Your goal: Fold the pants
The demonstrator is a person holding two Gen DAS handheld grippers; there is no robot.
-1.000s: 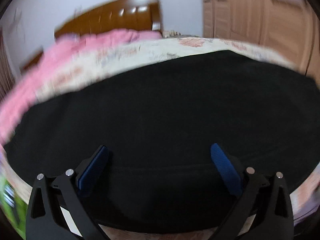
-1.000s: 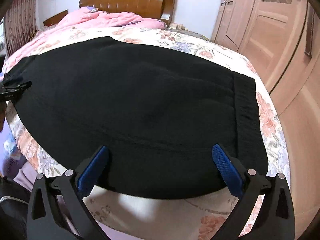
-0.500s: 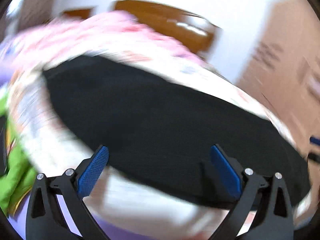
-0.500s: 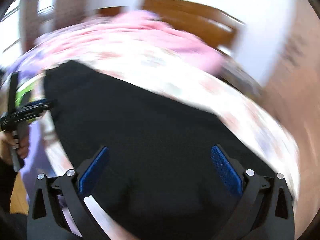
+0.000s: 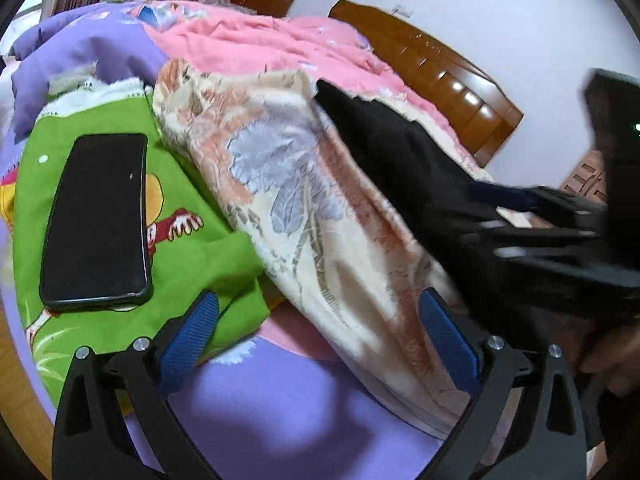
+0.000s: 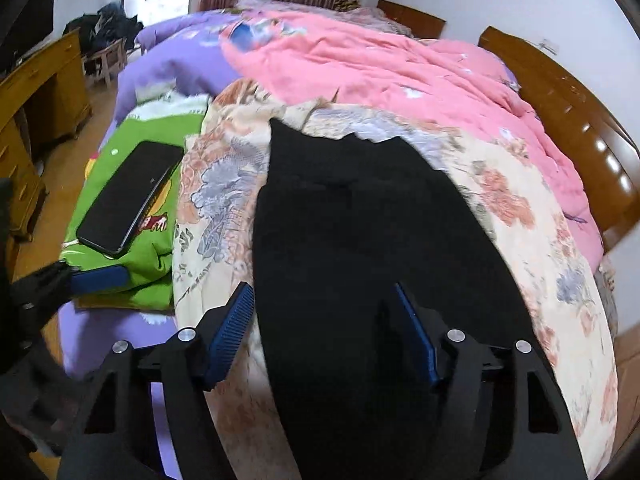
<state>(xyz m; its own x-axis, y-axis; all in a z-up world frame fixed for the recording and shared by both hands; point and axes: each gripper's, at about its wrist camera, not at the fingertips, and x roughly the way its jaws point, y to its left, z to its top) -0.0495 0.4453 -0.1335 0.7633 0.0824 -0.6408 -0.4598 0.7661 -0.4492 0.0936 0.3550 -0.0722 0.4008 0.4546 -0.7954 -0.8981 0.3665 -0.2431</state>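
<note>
- Pants, black, lie lengthwise on the floral blanket that covers the near part of the bed; their far edge ends in an uneven line just short of the pink quilt.
- Left edge of the pants runs close beside the left edge of the floral blanket, which drops off toward the purple sheet.
- Right hand-held gripper hovers over the near end of the pants with its jaws moderately apart and nothing between the blue pads; its left finger sits at the left edge of the pants and its right finger over the black cloth.
- Left hand-held gripper is spread wide and holds nothing; it hangs over the hanging edge of the floral blanket, left of the pants.
- In the left wrist view the right hand-held gripper shows blurred at the right, above the pants.
- Green cartoon-print cloth lies left of the floral blanket, with a dark phone flat on it, well apart from the pants.
- Wooden headboard bounds the bed at the far right; a wooden cabinet stands across open floor at the far left.
</note>
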